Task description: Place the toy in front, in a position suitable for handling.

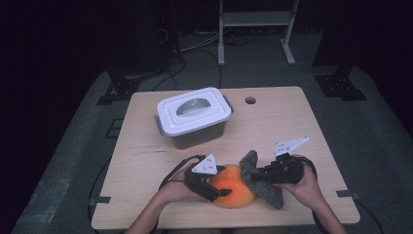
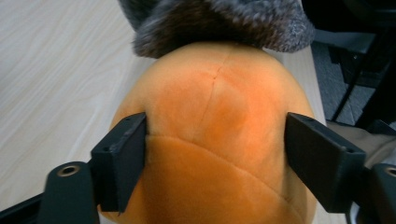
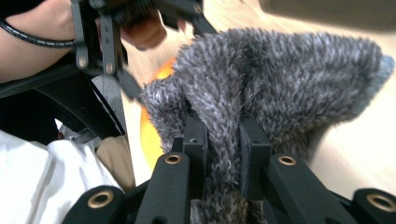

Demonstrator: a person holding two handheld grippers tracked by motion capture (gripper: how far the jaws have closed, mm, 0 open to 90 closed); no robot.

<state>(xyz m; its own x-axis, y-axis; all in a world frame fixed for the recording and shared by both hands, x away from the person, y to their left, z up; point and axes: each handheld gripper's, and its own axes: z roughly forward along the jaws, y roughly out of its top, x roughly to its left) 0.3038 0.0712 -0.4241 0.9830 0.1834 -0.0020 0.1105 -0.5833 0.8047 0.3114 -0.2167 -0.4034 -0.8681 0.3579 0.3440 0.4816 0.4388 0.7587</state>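
Observation:
An orange plush ball [image 1: 237,195] [image 2: 219,93] lies near the table's front edge. My left gripper [image 1: 224,181] [image 2: 215,140] comes in from the left, and its two black jaws press on the ball's sides. A grey fuzzy knit cloth [image 1: 270,195] [image 2: 224,23] [image 3: 280,79] drapes against the ball's right side. My right gripper [image 1: 260,176] [image 3: 223,135] is shut on a fold of this cloth. In the right gripper view a strip of the orange ball [image 3: 152,135] shows behind the cloth.
A white lidded plastic box [image 1: 194,113] stands at the back left of the wooden table [image 1: 292,126]. A round hole [image 1: 250,100] is in the tabletop near the far edge. A metal frame [image 1: 255,19] and cables are on the floor beyond.

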